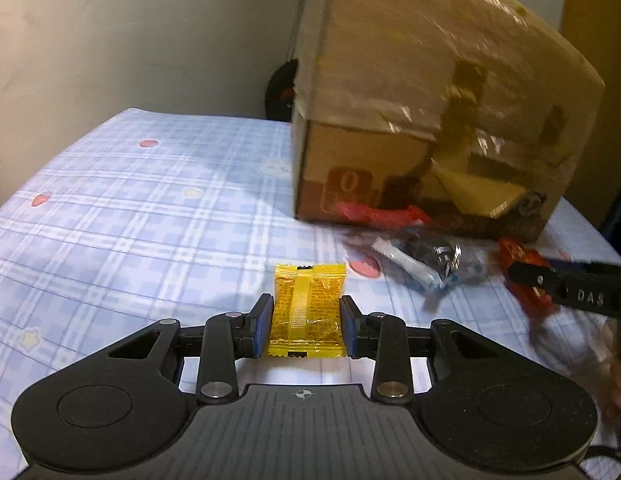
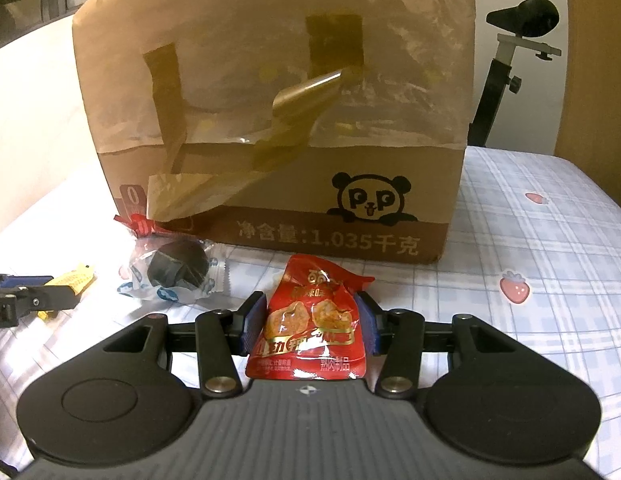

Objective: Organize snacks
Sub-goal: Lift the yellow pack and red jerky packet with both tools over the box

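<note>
Left claw [image 1: 307,326] pinching yellow snack packet [image 1: 308,312] by its two side edges, lower centre of left wrist view, above checked sheet [image 1: 150,208]. Right claw [image 2: 308,326] pinching red snack pouch [image 2: 310,320] between blue pads [image 2: 256,324], lower centre of right wrist view. Cardboard box [image 2: 270,120] with panda logo fills upper frame. Clear-wrapped dark snack [image 2: 176,270] lies left of pouch, near box base. Red wrapper [image 2: 138,226] touching box corner.
</note>
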Demonstrator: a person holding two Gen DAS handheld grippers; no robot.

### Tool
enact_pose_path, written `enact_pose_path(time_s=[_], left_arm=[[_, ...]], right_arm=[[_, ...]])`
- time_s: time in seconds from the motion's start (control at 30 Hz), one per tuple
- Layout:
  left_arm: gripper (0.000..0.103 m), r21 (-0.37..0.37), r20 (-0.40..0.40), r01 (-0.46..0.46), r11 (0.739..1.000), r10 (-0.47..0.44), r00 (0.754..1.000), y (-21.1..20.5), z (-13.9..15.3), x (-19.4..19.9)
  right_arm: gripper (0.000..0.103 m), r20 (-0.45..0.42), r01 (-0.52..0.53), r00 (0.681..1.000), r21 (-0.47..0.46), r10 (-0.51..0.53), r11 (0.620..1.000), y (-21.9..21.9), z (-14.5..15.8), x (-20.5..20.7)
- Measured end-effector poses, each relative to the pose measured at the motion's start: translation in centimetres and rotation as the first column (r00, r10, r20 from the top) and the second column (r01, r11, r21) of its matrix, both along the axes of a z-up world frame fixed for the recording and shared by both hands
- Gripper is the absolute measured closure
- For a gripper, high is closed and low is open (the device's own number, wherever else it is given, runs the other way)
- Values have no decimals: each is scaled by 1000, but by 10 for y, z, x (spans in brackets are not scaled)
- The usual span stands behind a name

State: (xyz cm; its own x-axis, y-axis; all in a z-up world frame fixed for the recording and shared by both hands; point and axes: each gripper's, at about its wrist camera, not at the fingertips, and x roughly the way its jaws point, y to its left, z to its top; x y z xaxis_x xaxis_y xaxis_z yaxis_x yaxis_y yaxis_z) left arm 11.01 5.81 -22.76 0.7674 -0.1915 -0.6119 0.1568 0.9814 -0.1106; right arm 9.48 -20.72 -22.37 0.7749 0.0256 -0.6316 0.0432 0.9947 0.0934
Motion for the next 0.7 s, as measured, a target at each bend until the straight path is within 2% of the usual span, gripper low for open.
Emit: enact_pose_path(time_s=[0.2, 0.37, 0.5, 0.7], left_arm=[[66, -26, 63, -11, 1000, 13, 998, 2, 27, -5], [66, -42, 137, 2, 999, 4, 991, -3, 60, -7], [66, -56, 196, 21, 998, -10, 981, -10, 87, -7], [66, -76, 288, 81, 994, -56, 956, -25, 127, -9]], right_arm=[[52, 30, 37, 999, 26, -38, 999, -8, 3, -5], [52, 67, 36, 997, 13, -37, 999, -7, 14, -10], [52, 136, 16, 991, 4, -17, 1000, -5, 37, -15], [52, 266, -21, 964, -9, 23, 1000, -4, 87, -25]])
